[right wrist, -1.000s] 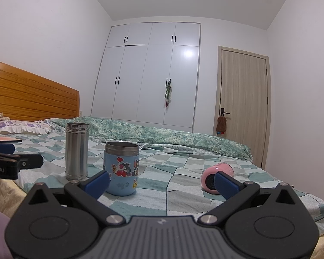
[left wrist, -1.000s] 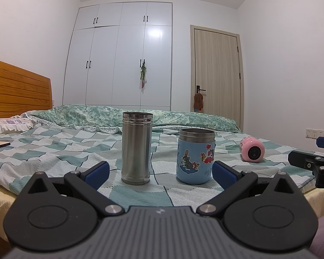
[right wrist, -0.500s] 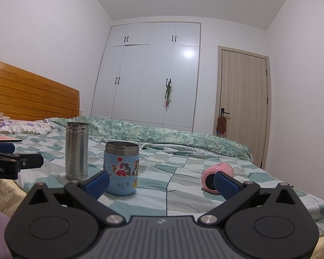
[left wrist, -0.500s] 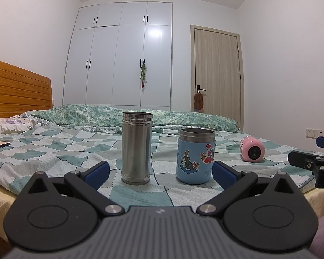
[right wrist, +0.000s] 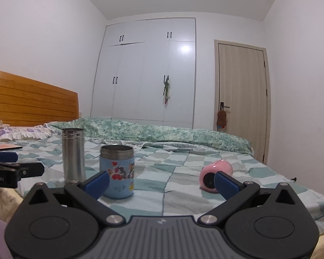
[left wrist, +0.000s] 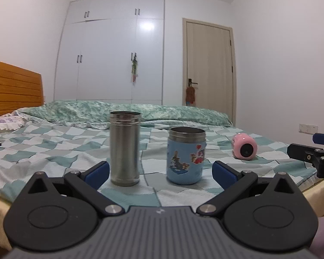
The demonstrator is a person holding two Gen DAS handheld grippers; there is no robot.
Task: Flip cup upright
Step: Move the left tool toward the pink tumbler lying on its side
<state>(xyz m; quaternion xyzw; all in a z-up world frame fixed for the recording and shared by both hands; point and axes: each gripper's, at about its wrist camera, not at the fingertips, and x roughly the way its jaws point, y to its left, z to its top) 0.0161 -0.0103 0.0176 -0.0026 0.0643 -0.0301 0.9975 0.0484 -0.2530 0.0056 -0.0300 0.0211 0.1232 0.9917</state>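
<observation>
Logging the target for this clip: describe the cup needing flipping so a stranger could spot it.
On the checkered bedspread, three containers sit in a row. The pink cup is farthest right, apart from the steel tumbler and blue cartoon cup. It alone lies on its side.

A home bedroom. A bed with a teal, grey and white checked quilt (left wrist: 54,149) fills the lower half of both views, its orange slatted wooden headboard (right wrist: 32,101) at 9 o'clock and a frilled floral pillow (right wrist: 21,132) just below it. A rumpled green patterned duvet (right wrist: 162,133) lies along the far edge. Behind it, at 12 o'clock, a white floor-to-ceiling built-in wardrobe with small dark handles (right wrist: 149,71) covers the back wall. At 2 o'clock is a pale wooden door with a dark lever handle (right wrist: 242,99). The walls are plain white.
</observation>
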